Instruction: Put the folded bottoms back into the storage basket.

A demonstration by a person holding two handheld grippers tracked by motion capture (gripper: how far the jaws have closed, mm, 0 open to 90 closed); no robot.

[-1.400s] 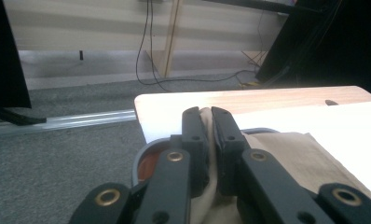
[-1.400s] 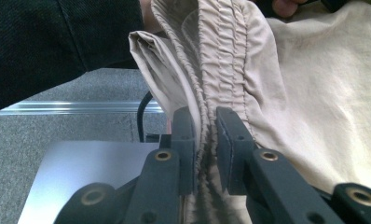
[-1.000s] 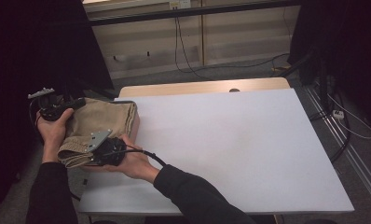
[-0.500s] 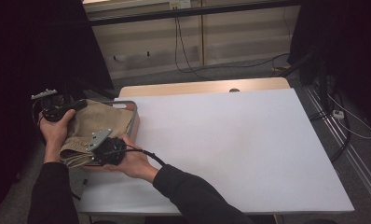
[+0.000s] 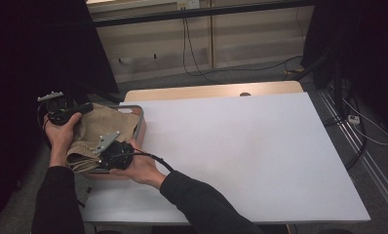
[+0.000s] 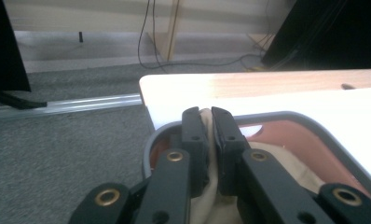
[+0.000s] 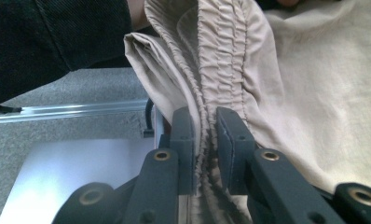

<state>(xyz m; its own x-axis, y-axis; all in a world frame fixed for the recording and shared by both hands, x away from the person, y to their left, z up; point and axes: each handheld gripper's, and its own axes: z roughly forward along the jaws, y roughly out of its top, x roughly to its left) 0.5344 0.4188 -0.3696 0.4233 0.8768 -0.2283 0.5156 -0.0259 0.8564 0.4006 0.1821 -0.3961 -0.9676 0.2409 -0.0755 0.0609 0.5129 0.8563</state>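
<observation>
Beige garment (image 5: 97, 131) lying in the grey-rimmed tray (image 5: 141, 127) at 9 o'clock on the desk (image 5: 241, 151). Soft, light, limp; likely to sag and slide, so best gripped on the thick elastic waistband. Left claw (image 6: 210, 122) pinching a fold at the far rim; right claw (image 7: 204, 135) pinching the gathered waistband. Against earlier frames, hardly changed: both pinches unmoved.

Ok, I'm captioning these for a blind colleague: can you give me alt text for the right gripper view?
The right gripper has its two black jaws shut on the gathered elastic edge of a beige fabric garment, which hangs in folds across the frame. A dark sleeve is at upper left, grey carpet floor beneath it.
</observation>
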